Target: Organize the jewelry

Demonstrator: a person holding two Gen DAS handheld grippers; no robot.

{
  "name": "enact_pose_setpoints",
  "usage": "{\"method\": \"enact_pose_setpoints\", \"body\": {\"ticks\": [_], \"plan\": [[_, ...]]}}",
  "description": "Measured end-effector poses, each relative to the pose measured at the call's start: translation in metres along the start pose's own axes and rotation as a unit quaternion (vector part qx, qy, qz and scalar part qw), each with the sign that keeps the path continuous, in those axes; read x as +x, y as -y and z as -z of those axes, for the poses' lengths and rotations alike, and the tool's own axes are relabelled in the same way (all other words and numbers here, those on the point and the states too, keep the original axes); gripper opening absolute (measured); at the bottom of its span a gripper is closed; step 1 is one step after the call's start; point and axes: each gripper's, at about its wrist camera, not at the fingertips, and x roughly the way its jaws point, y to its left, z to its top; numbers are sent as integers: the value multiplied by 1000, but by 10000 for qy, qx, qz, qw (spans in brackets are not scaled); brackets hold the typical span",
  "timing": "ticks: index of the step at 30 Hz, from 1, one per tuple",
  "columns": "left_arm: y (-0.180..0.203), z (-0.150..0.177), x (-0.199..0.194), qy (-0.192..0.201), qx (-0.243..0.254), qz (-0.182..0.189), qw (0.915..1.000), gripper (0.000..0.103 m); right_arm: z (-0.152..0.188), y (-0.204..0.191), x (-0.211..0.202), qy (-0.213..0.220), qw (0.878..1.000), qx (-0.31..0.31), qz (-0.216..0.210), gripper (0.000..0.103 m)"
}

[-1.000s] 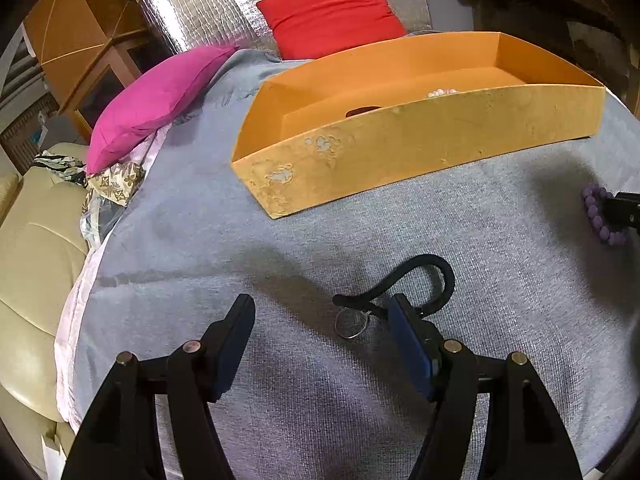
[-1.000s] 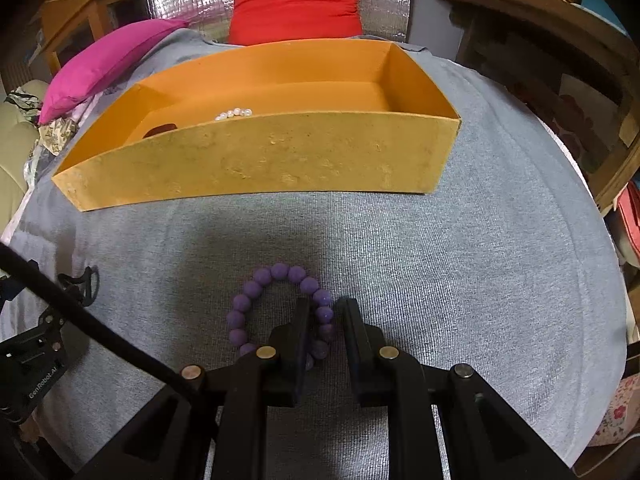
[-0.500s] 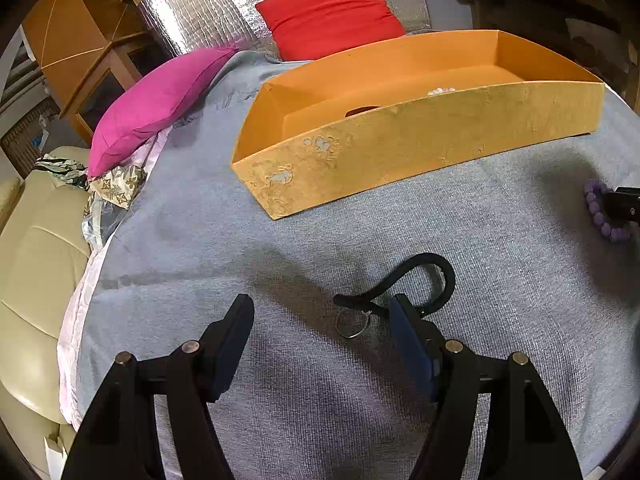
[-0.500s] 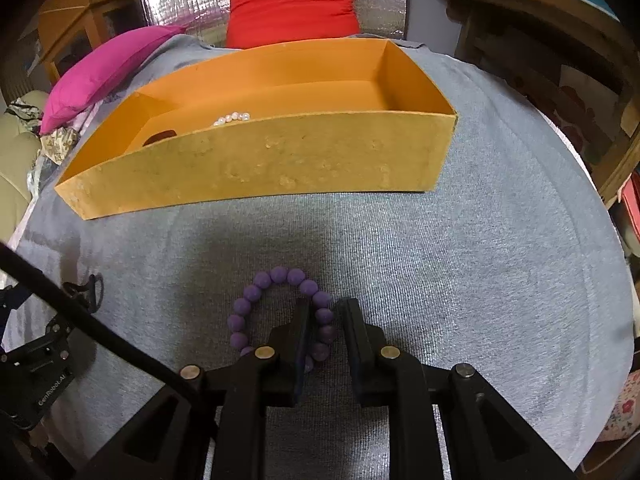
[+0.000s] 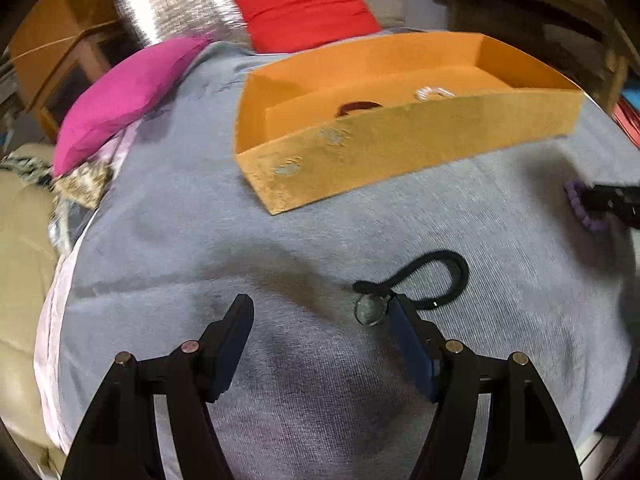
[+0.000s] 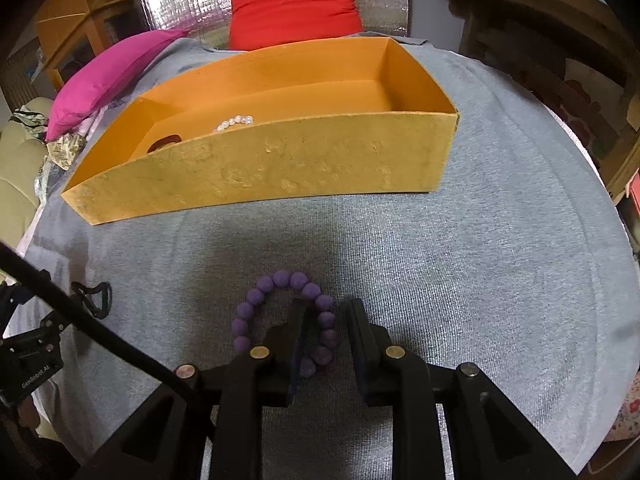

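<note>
Grey knit fabric (image 6: pixel 460 272) covers the work surface in both wrist views. An orange cardboard box (image 6: pixel 280 168), open at the top, rests on the fabric at the far side; its outer front wall is scuffed and carries no legible print. Inside the box lie a string of white pearl beads (image 6: pixel 236 122) and a dark object (image 6: pixel 164 144) near the left end, too hidden by the wall to identify. The purple bead bracelet (image 6: pixel 280 312) lies on the fabric in front of the box. The right gripper (image 6: pixel 326 324) points down at it, with the left finger inside the bead loop and the right finger outside, so that the right side of the loop sits between the jaws. The jaws are opening, with a visible gap between the beads and the right pad. The left gripper (image 5: pixel 320 316) has its jaws spread wide over the fabric and nothing between them. A black cord loop (image 5: pixel 436 276) with a small metal ring (image 5: pixel 370 311) lies just beside its right fingertip. In the right wrist view the body of the left gripper shows a white label reading "GenRobot.AI" (image 6: pixel 36 378). A pink cushion (image 5: pixel 128 92) and a red cushion (image 5: pixel 308 4) lie beyond the box.
</note>
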Motion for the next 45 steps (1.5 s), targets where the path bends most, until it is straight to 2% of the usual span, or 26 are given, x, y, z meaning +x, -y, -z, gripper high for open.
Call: {"method": "enact_pose_setpoints", "body": {"ticks": [5, 9, 17, 18, 19, 21, 27, 36, 41, 45], "plan": [[10, -6, 0, 141, 442, 265, 9986, 71, 0, 5, -1, -13, 9999, 57, -107, 25], [19, -13, 0, 243, 599, 523, 9965, 72, 0, 4, 1, -3, 9999, 48, -95, 25], [22, -17, 12, 189, 506, 711, 9960, 72, 0, 5, 1, 7, 9999, 112, -128, 25], [20, -16, 12, 158, 412, 804, 9958, 66, 0, 6, 1, 7, 9998, 124, -133, 25], [25, -11, 7, 140, 360, 910, 9951, 53, 0, 6, 0, 9, 9998, 134, -137, 25], [25, -7, 3, 124, 315, 1072, 9937, 39, 0, 8, 0, 8, 9998, 160, -156, 25], [33, 4, -7, 158, 405, 1144, 9925, 19, 0, 12, -2, 8, 9993, 271, -265, 25], [34, 13, -15, 177, 335, 1213, 9919, 17, 4, 18, -6, 49, 9987, 335, -378, 24], [29, 8, -8, 168, 324, 1209, 9920, 17, 6, 27, -9, 99, 9982, 411, -431, 16], [25, 7, -10, 191, 174, 1275, 9915, 15, 6, 29, -12, 133, 9974, 457, -549, 15]]}}
